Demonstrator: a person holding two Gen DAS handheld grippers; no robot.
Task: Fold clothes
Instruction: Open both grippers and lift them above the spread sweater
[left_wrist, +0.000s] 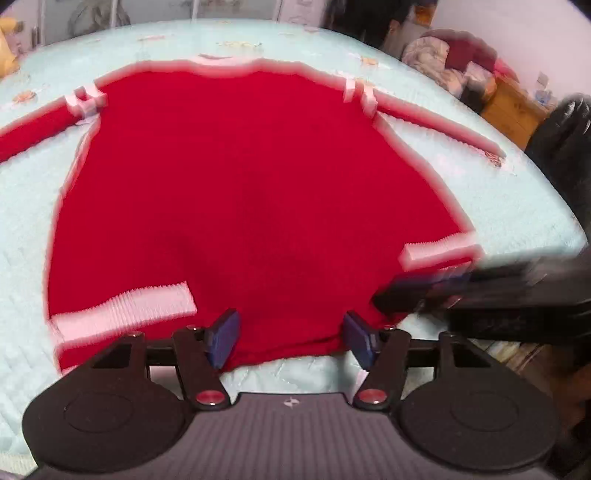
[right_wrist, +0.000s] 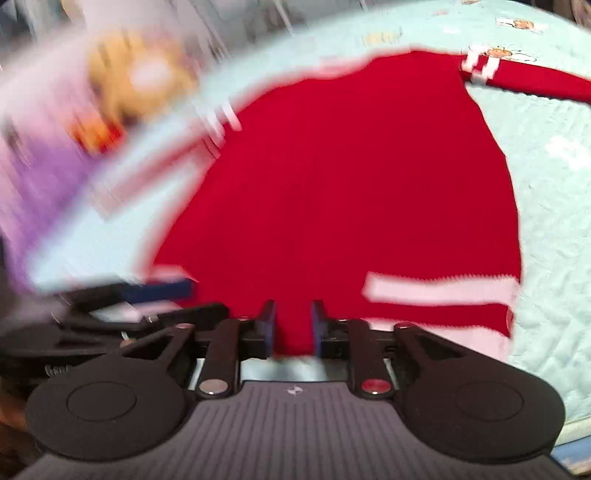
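Observation:
A red sweater (left_wrist: 251, 177) with white stripes at hem and shoulders lies spread flat on a light blue quilted bed (left_wrist: 498, 199), sleeves out to both sides. My left gripper (left_wrist: 290, 341) is at the near hem, its blue pads wide apart with the hem edge lying between them, not pinched. The right gripper (left_wrist: 424, 291) shows blurred beside it, at the hem's right part. In the right wrist view the sweater (right_wrist: 351, 184) fills the middle. My right gripper (right_wrist: 293, 325) stands with a narrow gap over the hem, pads not pressing. The left gripper (right_wrist: 155, 295) is a blur at the left.
A heap of bedding (left_wrist: 443, 59) and a wooden cabinet (left_wrist: 513, 107) stand beyond the bed's far right corner. A dark bulky shape (left_wrist: 565, 140) is at the right edge. Blurred yellow and purple things (right_wrist: 136, 74) lie off the bed's left side.

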